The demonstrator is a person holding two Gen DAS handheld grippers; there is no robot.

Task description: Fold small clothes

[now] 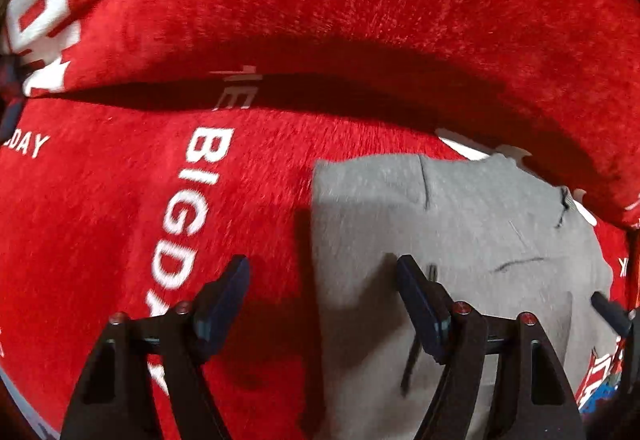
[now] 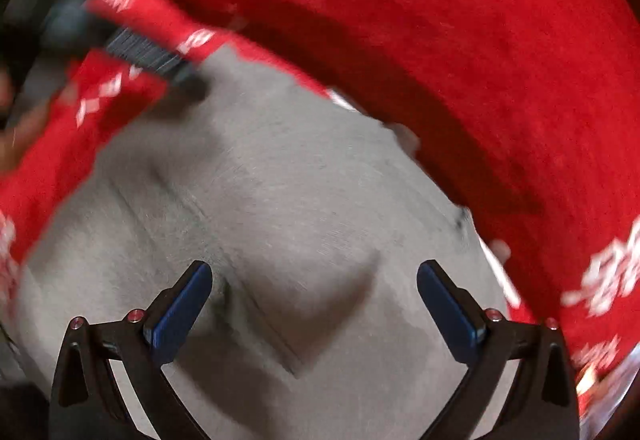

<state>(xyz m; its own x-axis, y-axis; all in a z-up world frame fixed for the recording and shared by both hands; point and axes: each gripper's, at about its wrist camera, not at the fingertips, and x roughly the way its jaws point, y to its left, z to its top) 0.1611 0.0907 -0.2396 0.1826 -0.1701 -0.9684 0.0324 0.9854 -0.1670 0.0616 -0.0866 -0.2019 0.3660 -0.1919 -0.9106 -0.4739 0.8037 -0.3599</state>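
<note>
The grey garment (image 1: pixel 452 240) lies flat on a red blanket (image 1: pixel 120 220) printed with white lettering, just in front of a raised red fold (image 1: pixel 360 0) of that blanket. It is the landmark for what follows.

Risks, as judged from this position:
- The blanket is soft and has a nap. A pinch taken too deep at the garment edge could catch the blanket along with the garment, and the fold would drag both.
- The right view is blurred, which suggests fast motion. A fast approach could push the garment into wrinkles instead of sliding under its edge.
- A crease already runs across the middle of the garment (image 2: pixel 280 240). Folding over it could lock it in.

Pose:
- The left gripper (image 1: pixel 324 272) hovers low over the left edge of the garment, one finger above the blanket, the other above the garment. Its jaws stand wide apart and hold nothing.
- The right gripper (image 2: pixel 314 280) hovers over the middle of the garment, pointing toward the raised fold. Its jaws are also spread wide and empty.
</note>
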